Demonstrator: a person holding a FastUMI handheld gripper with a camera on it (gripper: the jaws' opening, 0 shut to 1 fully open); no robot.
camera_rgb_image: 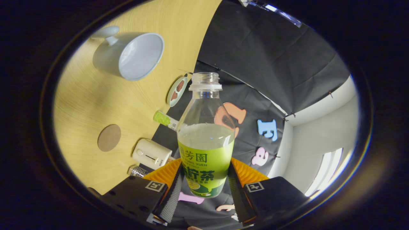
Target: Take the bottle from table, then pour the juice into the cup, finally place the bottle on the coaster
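The gripper (pixel 204 183) has its two fingers closed part-way on the bottle (pixel 206 140), one pressing on each side of the lower body, so the bottle sits between them and is held clear of the table (pixel 86 95). Relative to the table the view is rolled, so the tabletop stands up along one side and the bottle's neck points away from the fingers.

The bottle is clear plastic with no cap on its threaded mouth. Pale, cloudy liquid fills about the lower half; the shoulder and neck above it are see-through. A bright green label wraps the lower part. It carries large Chinese characters, and beneath the upper row a line of small Latin letters that ends in "YUEN"; the start of that line is too small to make out. A lime slice is drawn near the bottom of the label.

Each finger bears a small square black-and-white marker on its top face.

On the light wooden table, a white cup (pixel 131 56) with a handle stands beyond the bottle, its open mouth showing an empty inside. A round brown coaster (pixel 109 137) lies flat, well apart from the cup. Near the table's edge are a small cream-white box (pixel 151 154), a green-and-white tube (pixel 165 119) and a little round dish (pixel 176 90) with brown pieces.
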